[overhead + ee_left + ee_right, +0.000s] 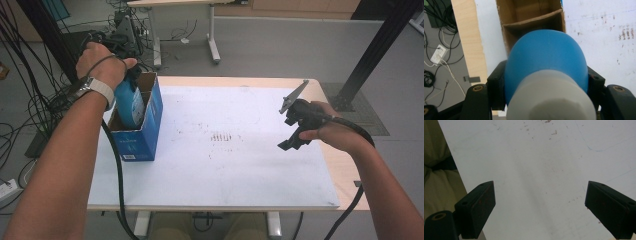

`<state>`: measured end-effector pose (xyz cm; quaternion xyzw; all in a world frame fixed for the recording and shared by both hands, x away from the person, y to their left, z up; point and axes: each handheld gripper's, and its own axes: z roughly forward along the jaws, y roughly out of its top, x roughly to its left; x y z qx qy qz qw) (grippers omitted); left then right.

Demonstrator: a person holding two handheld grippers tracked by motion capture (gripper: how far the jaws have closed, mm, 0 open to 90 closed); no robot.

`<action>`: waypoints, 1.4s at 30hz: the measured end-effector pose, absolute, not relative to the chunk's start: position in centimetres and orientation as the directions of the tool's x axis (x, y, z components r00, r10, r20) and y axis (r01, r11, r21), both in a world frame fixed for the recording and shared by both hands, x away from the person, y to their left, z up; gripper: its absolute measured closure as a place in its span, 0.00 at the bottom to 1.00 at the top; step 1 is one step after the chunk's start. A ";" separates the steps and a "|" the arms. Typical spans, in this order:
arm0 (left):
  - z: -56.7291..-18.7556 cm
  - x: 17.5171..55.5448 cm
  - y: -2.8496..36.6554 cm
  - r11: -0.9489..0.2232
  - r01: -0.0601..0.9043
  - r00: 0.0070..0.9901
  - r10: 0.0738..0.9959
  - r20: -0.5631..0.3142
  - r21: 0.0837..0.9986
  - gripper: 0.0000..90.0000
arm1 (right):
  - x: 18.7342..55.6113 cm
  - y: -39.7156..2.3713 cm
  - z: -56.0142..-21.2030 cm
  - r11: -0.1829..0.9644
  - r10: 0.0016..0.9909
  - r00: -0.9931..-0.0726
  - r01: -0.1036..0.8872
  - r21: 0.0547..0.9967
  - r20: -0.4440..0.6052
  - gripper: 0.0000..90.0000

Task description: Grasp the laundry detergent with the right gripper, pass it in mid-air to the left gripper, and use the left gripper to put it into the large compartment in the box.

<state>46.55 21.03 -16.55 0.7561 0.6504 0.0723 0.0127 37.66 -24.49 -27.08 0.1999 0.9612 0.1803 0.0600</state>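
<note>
Blue bottle (544,62) sits clamped between the left gripper's (545,82) fingers (496,85)

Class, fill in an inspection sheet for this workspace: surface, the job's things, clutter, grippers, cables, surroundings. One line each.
Surface: white sheet covering a wooden table, with brownish specks near the middle.
Job's things: blue bottle with a pale cap, partly down in the blue cardboard box; a divider splits the box into compartments.
Clutter: nothing seen on the sheet.
Grippers: left gripper shut on the bottle's shoulder; right gripper open above bare sheet, holding nothing.
Cables: one black cable trails from the left gripper, another from the right; loose wires lie on the floor at left.
Surroundings: grey floor, another table's legs behind, a black frame post at right.
</note>
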 end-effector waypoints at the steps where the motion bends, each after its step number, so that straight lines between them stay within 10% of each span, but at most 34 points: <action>1: -16.7 46.6 21.1 -0.153 0.981 0.143 0.985 0.093 0.119 0.41 | 37.6 -24.5 -27.1 0.854 0.407 -0.912 0.365 0.371 -0.041 0.11; 42: -23.9 46.7 21.7 -0.165 0.978 0.150 0.982 0.111 0.131 0.41 | 37.7 -24.3 -28.4 0.850 0.417 -0.909 0.384 0.362 -0.015 0.11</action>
